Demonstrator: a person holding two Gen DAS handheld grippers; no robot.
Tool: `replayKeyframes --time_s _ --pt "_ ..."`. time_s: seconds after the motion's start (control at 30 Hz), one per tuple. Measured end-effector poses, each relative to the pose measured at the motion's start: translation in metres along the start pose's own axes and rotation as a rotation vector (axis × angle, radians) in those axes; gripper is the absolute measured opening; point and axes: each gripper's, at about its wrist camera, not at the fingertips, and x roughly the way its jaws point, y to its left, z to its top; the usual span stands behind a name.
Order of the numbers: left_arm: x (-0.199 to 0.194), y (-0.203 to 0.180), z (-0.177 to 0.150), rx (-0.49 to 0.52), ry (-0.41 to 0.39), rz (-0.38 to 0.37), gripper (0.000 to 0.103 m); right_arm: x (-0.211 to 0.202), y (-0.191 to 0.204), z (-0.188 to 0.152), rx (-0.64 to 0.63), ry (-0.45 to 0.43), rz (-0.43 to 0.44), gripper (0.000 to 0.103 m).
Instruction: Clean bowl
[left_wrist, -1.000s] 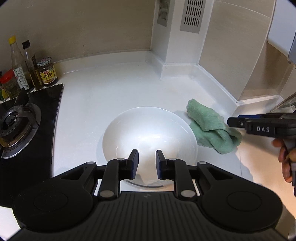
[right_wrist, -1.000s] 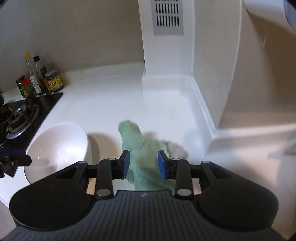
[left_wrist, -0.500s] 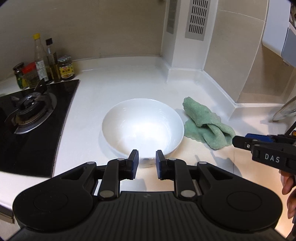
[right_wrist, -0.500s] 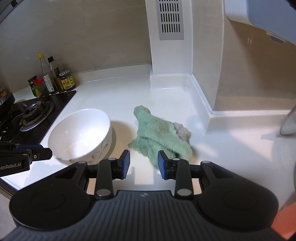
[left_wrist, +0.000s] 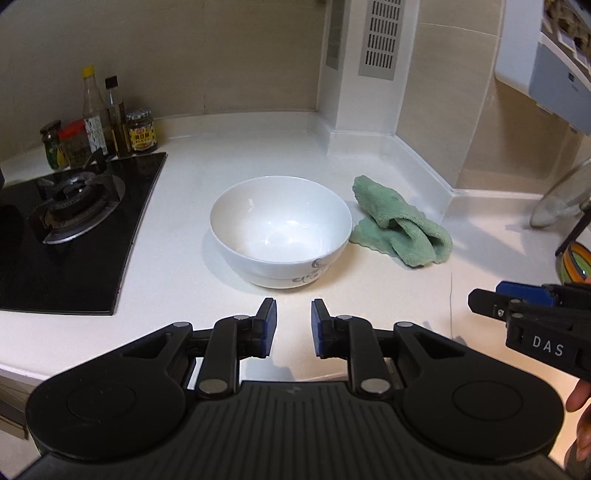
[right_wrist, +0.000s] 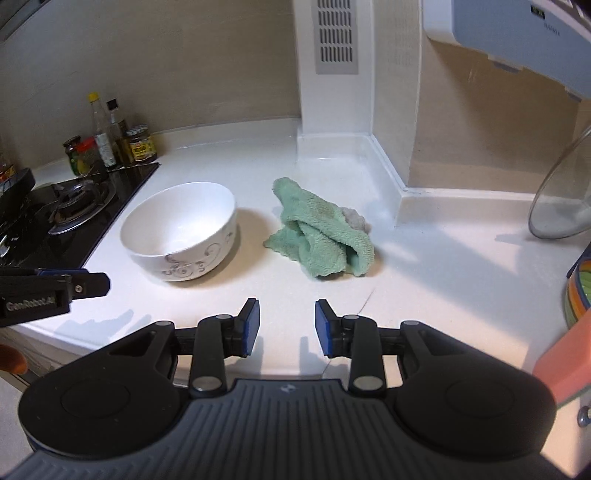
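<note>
A white bowl (left_wrist: 280, 229) with a grey scroll pattern stands upright and empty on the white counter; it also shows in the right wrist view (right_wrist: 181, 229). A crumpled green cloth (left_wrist: 400, 223) lies just right of it, also in the right wrist view (right_wrist: 323, 230). My left gripper (left_wrist: 293, 326) is open and empty, held back from the bowl's near side. My right gripper (right_wrist: 287, 326) is open and empty, near the counter's front edge, short of the cloth. Each gripper shows at the side of the other's view.
A black gas hob (left_wrist: 70, 229) lies left of the bowl, with sauce bottles and jars (left_wrist: 110, 122) behind it. A white corner column (left_wrist: 365, 74) stands at the back. A glass lid (right_wrist: 561, 199) leans at the right, a colourful bowl (right_wrist: 578, 291) below it.
Both grippers have drawn back and up from the counter. The bowl and the cloth now lie further ahead of the fingers. Neither object has moved.
</note>
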Motion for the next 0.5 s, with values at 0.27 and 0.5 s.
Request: replayKeyframes --time_s 0.27,0.5 --pt "-0.018 -0.008 -0.019 -0.009 -0.018 -0.018 0.023 -0.022 0.014 -0.007 -0.043 -0.036 -0.013 0.028" --pt "-0.024 -0.017 -0.023 -0.028 -0.018 -0.017 0.023 -0.032 0.013 -0.011 -0.081 -0.052 -0.007 0.028"
